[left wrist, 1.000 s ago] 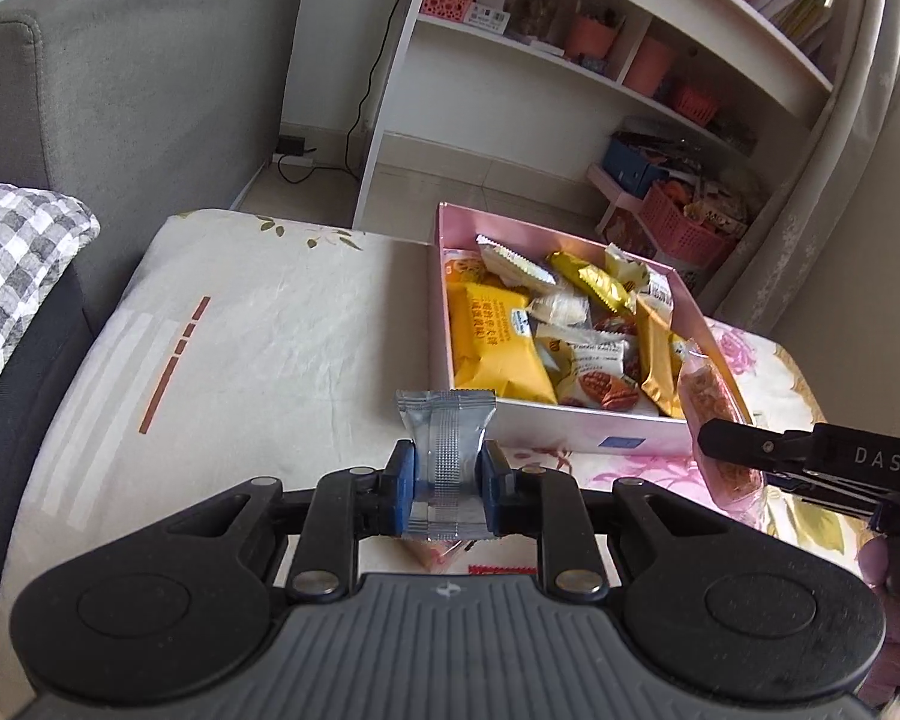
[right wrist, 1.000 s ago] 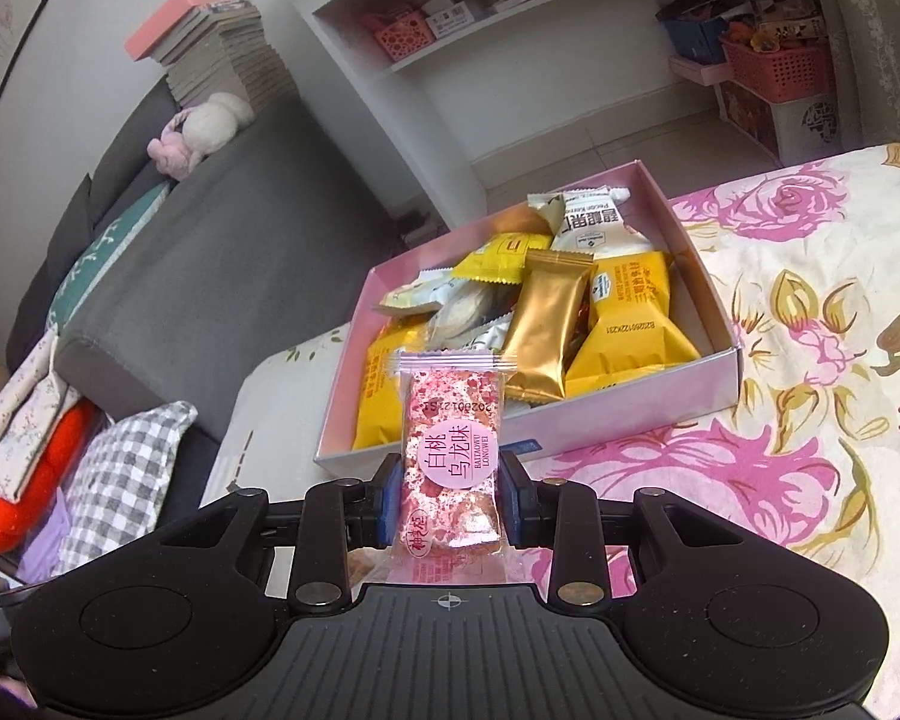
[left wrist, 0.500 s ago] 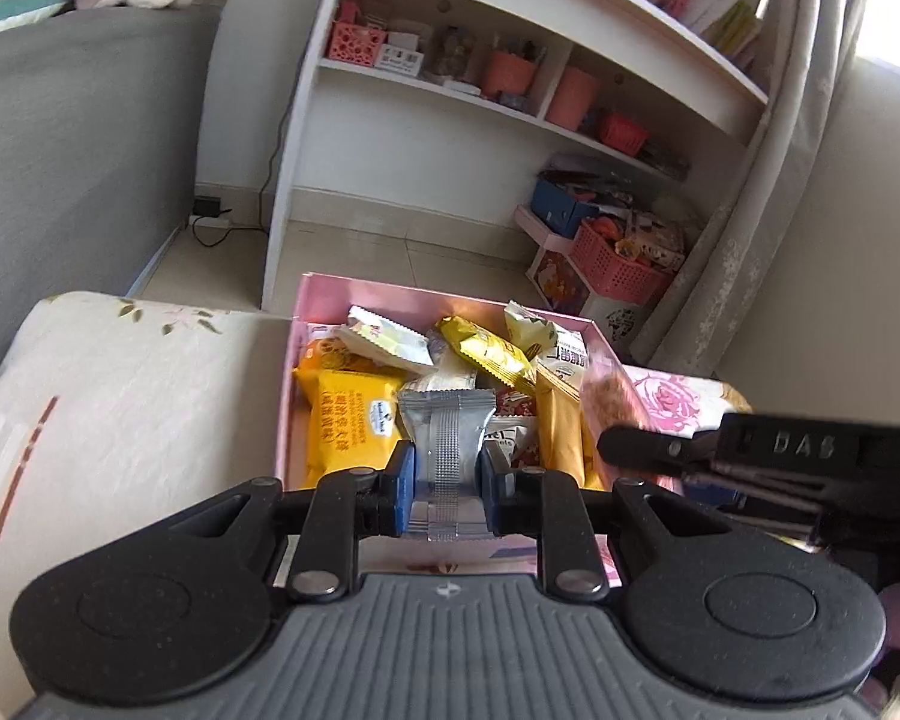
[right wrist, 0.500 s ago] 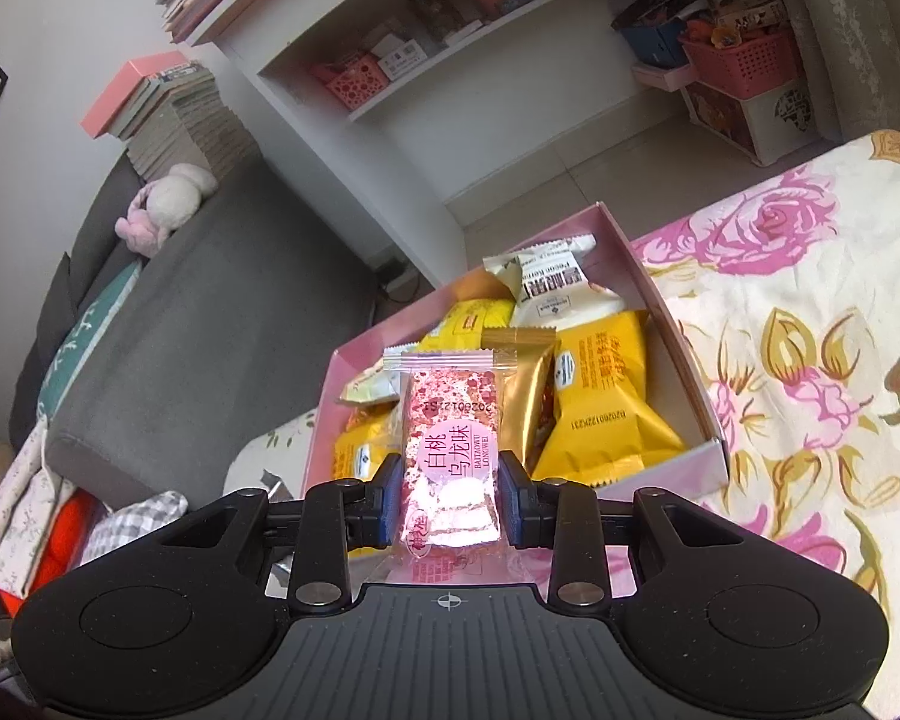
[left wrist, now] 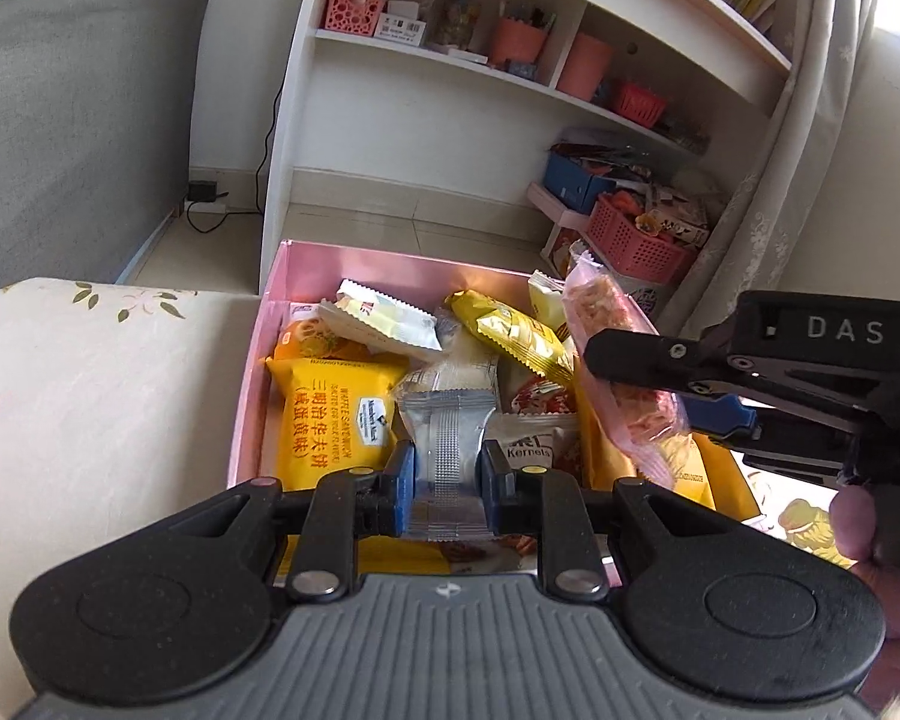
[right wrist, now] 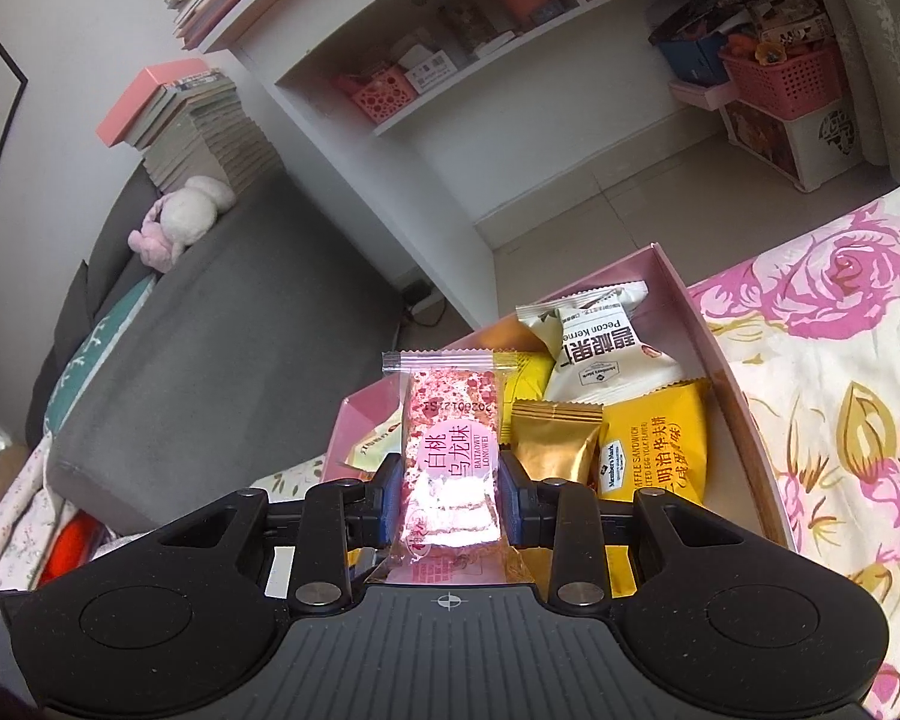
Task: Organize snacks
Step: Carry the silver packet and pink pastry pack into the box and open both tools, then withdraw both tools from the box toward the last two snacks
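A pink box [left wrist: 390,267] full of wrapped snacks sits on the bed; it also shows in the right wrist view [right wrist: 744,414]. My left gripper [left wrist: 448,474] is shut on a silver snack packet [left wrist: 447,438] and holds it over the box's near part. My right gripper [right wrist: 450,492] is shut on a pink-speckled snack packet [right wrist: 450,450] above the box. In the left wrist view the right gripper [left wrist: 642,372] comes in from the right with that pink packet [left wrist: 606,330] over the box's right side.
A yellow waffle sandwich pack [left wrist: 330,420], a gold packet [right wrist: 552,444] and a white pecan pack [right wrist: 600,348] lie in the box. A white shelf unit [left wrist: 510,60] with baskets stands behind. A grey sofa [left wrist: 60,120] is to the left. A floral bedcover [right wrist: 840,390] is to the right.
Both grippers have moved forward with their packets, from in front of the box to over it. Both stay shut.
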A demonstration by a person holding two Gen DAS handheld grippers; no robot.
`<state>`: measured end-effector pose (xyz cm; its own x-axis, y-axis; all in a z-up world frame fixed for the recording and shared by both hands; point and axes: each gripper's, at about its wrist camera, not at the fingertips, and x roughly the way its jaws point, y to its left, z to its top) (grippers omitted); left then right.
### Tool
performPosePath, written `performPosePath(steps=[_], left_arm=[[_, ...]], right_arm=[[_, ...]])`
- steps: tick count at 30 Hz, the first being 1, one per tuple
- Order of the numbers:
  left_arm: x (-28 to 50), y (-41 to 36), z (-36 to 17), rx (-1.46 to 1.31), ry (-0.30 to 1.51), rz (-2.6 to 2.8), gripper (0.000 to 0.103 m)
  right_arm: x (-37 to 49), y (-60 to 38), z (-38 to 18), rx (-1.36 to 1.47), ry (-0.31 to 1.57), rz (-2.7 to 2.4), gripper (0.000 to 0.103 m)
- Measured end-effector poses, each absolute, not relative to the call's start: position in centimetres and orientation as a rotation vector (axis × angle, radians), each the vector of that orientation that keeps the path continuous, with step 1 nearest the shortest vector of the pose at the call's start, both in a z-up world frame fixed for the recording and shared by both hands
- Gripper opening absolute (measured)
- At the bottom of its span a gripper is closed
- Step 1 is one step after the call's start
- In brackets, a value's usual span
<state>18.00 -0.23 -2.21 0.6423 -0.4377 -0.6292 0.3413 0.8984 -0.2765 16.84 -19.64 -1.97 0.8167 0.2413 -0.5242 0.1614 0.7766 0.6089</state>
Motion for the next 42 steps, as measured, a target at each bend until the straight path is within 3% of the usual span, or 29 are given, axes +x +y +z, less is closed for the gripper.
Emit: performPosePath(steps=[6, 8, 12, 16, 24, 26, 34, 42], left_arm=[[18.3, -0.1, -2.3, -0.149, 0.748, -0.454, 0.021], [18.3, -0.1, -2.3, -0.147, 0.745, -0.455, 0.027], [17.9, -0.2, -2.0, -0.134, 0.736, -0.451, 0.035], [17.1, -0.4, -1.5, -0.111, 0.73, -0.444, 0.058], [15.6, 0.4, -0.4, -0.076, 0.753, -0.438, 0.073], [15.2, 0.8, -0.1, -0.069, 0.764, -0.435, 0.082], [13.4, 3.7, 1.5, -0.029, 0.797, -0.397, 0.1], [11.8, 6.8, 0.2, -0.034, 0.859, -0.327, 0.103]], right_arm=[[17.3, -19.7, -2.4, 0.687, 0.626, 0.039, 0.033], [17.2, -19.8, -2.5, 0.702, 0.619, 0.037, 0.036], [16.8, -20.1, -2.1, 0.707, 0.621, 0.026, 0.055], [16.0, -20.4, -1.3, 0.701, 0.617, 0.009, 0.065], [13.9, -19.9, 0.5, 0.647, 0.623, -0.027, 0.085], [13.2, -19.6, 1.1, 0.627, 0.624, -0.034, 0.088], [10.3, -17.5, 2.7, 0.53, 0.63, -0.022, 0.096], [7.5, -14.3, 2.0, 0.379, 0.671, 0.067, 0.099]])
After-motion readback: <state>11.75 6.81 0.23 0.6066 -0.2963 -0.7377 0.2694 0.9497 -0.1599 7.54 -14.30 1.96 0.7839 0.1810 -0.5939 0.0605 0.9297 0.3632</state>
